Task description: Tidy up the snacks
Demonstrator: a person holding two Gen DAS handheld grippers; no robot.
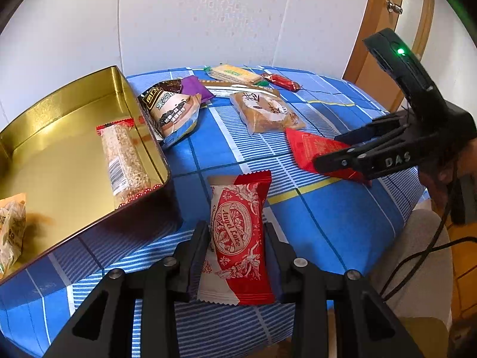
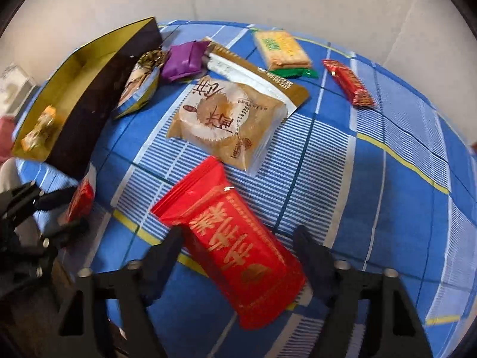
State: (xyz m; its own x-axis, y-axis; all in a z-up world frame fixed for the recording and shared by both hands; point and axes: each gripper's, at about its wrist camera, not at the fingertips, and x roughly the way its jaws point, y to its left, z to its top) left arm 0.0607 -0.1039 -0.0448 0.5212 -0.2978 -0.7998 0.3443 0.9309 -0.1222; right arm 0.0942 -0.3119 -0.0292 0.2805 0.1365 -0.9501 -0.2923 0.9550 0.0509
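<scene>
My left gripper (image 1: 235, 232) is shut on a red-and-white "Angel Love" snack packet (image 1: 238, 238), held just right of the gold tin (image 1: 74, 113). The tin holds an oat bar (image 1: 123, 161) and a small packet (image 1: 10, 232) at its near corner. My right gripper (image 2: 238, 238) is open, its fingers on either side of a red packet with gold characters (image 2: 235, 253) that lies on the blue checked tablecloth (image 2: 372, 208). That gripper also shows in the left wrist view (image 1: 328, 158) over the same red packet (image 1: 310, 149).
Loose snacks lie behind: a beige pastry packet (image 2: 226, 119), brown flat packet (image 2: 268, 80), purple packet (image 2: 184, 59), cracker pack (image 2: 280, 47), small red bar (image 2: 348, 82), and a seed bag (image 2: 140, 86) leaning on the tin. The table edge is at the right, a door (image 1: 384, 35) beyond.
</scene>
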